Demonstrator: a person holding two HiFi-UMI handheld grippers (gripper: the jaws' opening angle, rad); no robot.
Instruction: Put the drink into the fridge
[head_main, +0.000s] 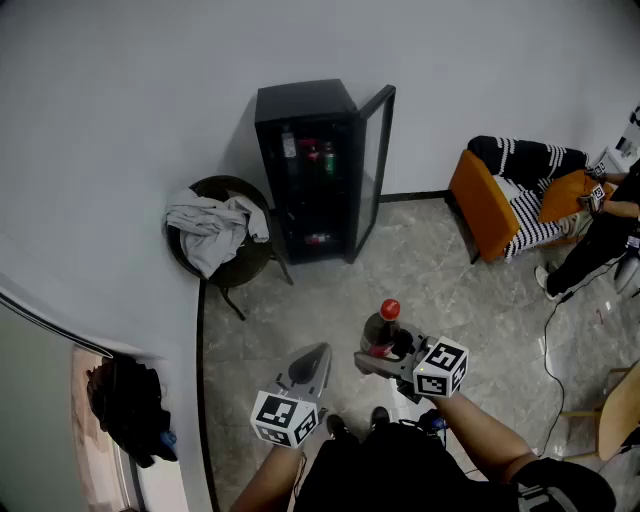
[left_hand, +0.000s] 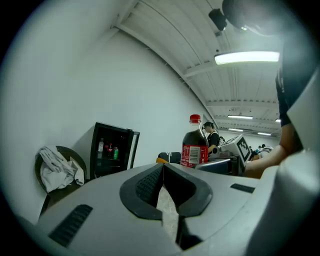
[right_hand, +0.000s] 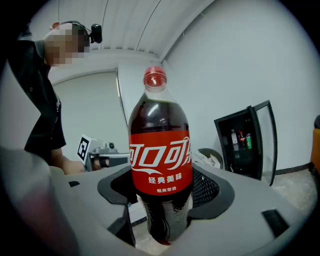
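Observation:
A big cola bottle (head_main: 383, 335) with a red cap and red label stands upright between the jaws of my right gripper (head_main: 378, 356), which is shut on its lower body. In the right gripper view the bottle (right_hand: 160, 165) fills the middle, with the right gripper (right_hand: 162, 194) closed on it from both sides. My left gripper (head_main: 318, 353) hovers beside it on the left, shut and holding nothing; its tips (left_hand: 162, 167) meet. The black fridge (head_main: 305, 170) stands against the far wall with its glass door (head_main: 376, 165) swung open. Several drinks sit on its upper shelf (right_hand: 239, 139).
A round dark table (head_main: 243, 265) with a crumpled grey cloth (head_main: 213, 228) stands left of the fridge. An orange armchair (head_main: 488, 205) and a seated person (head_main: 605, 235) are at the right. A cable (head_main: 548, 345) runs over the marble floor, and a dark bag (head_main: 130, 400) lies at the left.

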